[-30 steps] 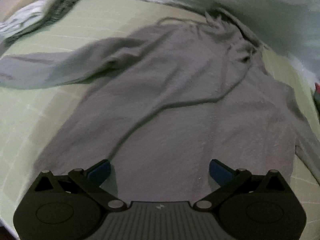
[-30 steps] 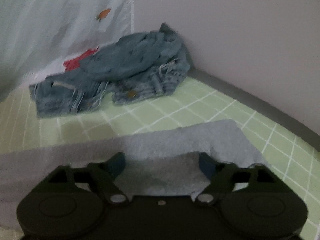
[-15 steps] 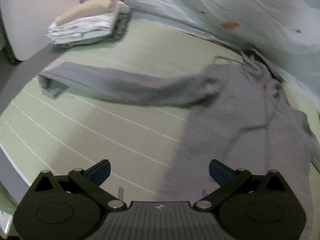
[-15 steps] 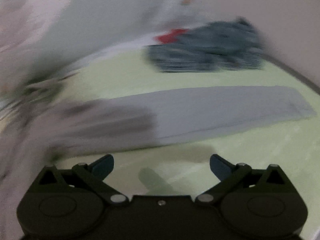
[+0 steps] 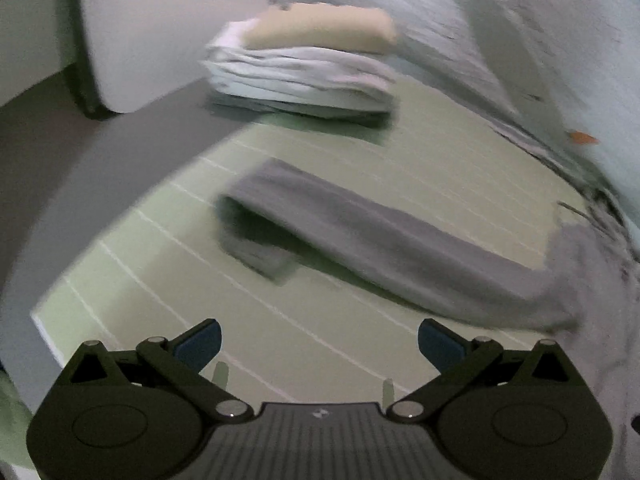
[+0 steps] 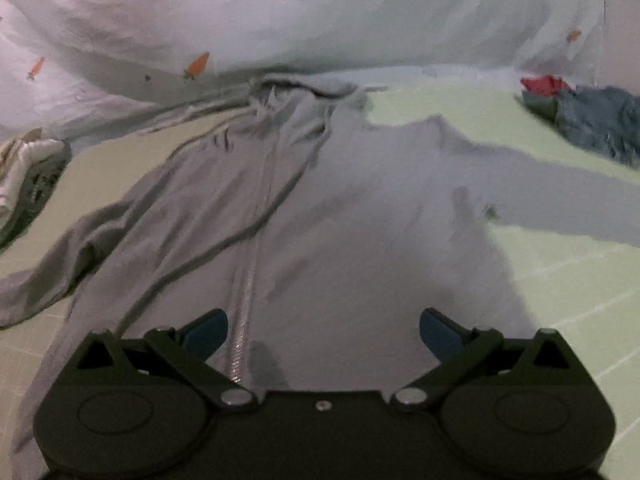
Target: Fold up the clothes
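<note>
A grey zip hoodie [image 6: 360, 220] lies spread flat, front up, on the green checked bed sheet [image 6: 560, 288]. Its zip [image 6: 244, 304] runs down the middle and both sleeves stretch out sideways. My right gripper [image 6: 322, 334] is open and empty, low over the hoodie's lower body. In the left wrist view one grey sleeve [image 5: 380, 240] lies across the sheet [image 5: 280, 320] with its cuff folded under. My left gripper [image 5: 318, 344] is open and empty, over bare sheet short of that sleeve.
A stack of folded clothes [image 5: 308, 68] sits at the far corner of the bed, also at the left edge of the right wrist view [image 6: 28, 172]. A white carrot-print duvet [image 6: 320, 20] is bunched behind the hoodie. Crumpled jeans [image 6: 600, 124] and a red garment [image 6: 542, 84] lie far right. The bed edge [image 5: 48, 328] is near left.
My left gripper has swung left from over the hoodie's body to face its left sleeve. My right gripper has swung left from the right sleeve end to the hoodie's body. Both stayed open.
</note>
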Demonstrator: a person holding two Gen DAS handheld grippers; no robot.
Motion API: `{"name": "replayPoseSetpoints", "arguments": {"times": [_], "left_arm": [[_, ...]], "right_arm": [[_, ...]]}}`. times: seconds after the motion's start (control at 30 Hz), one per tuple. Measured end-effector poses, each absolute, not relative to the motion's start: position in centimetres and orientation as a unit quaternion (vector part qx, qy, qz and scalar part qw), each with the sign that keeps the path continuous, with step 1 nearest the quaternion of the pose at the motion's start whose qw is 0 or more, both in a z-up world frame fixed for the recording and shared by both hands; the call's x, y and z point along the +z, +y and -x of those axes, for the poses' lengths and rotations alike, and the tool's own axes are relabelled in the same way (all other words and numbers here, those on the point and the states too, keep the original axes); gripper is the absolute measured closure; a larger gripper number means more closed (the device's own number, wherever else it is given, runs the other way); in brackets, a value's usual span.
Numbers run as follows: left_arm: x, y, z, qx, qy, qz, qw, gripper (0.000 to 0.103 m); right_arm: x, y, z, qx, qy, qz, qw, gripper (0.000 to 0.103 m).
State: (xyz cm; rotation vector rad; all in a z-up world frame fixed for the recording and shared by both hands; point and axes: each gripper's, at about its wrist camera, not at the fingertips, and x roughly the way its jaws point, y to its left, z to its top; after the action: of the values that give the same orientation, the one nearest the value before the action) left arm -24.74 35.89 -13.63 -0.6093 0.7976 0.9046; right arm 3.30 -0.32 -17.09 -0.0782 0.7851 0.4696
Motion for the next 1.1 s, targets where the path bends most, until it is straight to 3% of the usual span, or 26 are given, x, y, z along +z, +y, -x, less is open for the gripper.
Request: {"name": "replayPoseSetpoints", "arguments": {"times": [0.2, 0.33, 0.63, 0.7, 0.77, 0.8, 0.87, 1.1], "left_arm": [[-14.9, 40.3, 26.6, 0.437, 0.392, 0.259, 0.767, 0.002], [-15.7, 41.9, 25.9, 0.433, 0.405, 0.236, 0.770, 0.011], [-17.4, 44.9, 22.9, 0.426, 0.406, 0.249, 0.769, 0.013], [-17.2, 45.2, 22.7, 0.426, 0.401, 0.244, 0.774, 0.024], [-17.0, 45.4, 22.5, 0.424, 0.396, 0.237, 0.779, 0.050], [-16.7, 45.5, 22.4, 0.420, 0.392, 0.234, 0.784, 0.058], [-16.2, 45.5, 22.3, 0.433, 0.389, 0.216, 0.784, 0.092], [-12.0, 46.1, 24.0, 0.508, 0.336, 0.107, 0.786, 0.092]], "right_arm": [[-18.6, 1.0, -1.8, 0.199, 0.352, 0.055, 0.913, 0.000], [-19.0, 0.7, -2.0, 0.203, 0.335, 0.052, 0.919, 0.000], [-19.0, 1.0, -2.3, 0.200, 0.332, 0.055, 0.920, 0.000], [-19.0, 0.9, -2.3, 0.200, 0.332, 0.055, 0.920, 0.000], [-19.0, 1.0, -2.3, 0.200, 0.332, 0.055, 0.920, 0.000], [-19.0, 1.0, -2.3, 0.200, 0.332, 0.056, 0.920, 0.000], [-19.1, 1.0, -2.3, 0.199, 0.332, 0.056, 0.920, 0.000], [-19.0, 0.8, -2.3, 0.201, 0.332, 0.057, 0.920, 0.000]]}}
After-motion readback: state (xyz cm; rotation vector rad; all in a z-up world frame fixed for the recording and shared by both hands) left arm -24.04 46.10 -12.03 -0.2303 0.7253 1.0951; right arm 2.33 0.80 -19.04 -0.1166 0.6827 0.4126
